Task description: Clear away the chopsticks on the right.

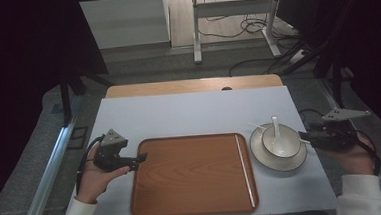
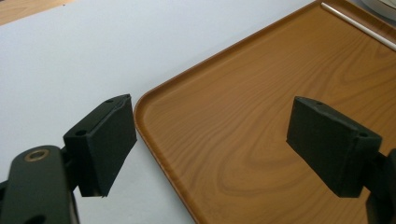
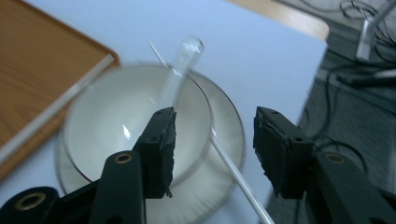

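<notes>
- Nearest the person, the left gripper (image 1: 140, 159) hovers with its jaws spread wide and empty, straddling the near-left corner of the wooden tray (image 1: 192, 175). In the left gripper view one pad sits over the pale desk (image 2: 70, 56), the other over the tray (image 2: 280, 116); neither can be seen to touch the rim.
- At the right edge of the desk (image 1: 199, 114), the right gripper (image 1: 305, 137) is held level, aimed at the white bowl (image 1: 281, 143) on its saucer (image 1: 280, 163); its jaws stand part-open with nothing clamped.
- In the right gripper view, the bowl (image 3: 130, 116) lies just ahead of the gripper (image 3: 215, 140), and a single thin chopstick (image 3: 238, 179) on the saucer (image 3: 219, 140) runs through the gap between the pads.
- A white soup spoon (image 1: 275, 127) leans in the bowl, its handle pointing away.
- A second chopstick (image 1: 245, 169) already lies along the tray's right side.
- The step appears to be picking up the loose chopstick: the right gripper would do best to close squarely across it near the middle, lifting clear of the bowl's wall so the spoon is not jostled.
</notes>
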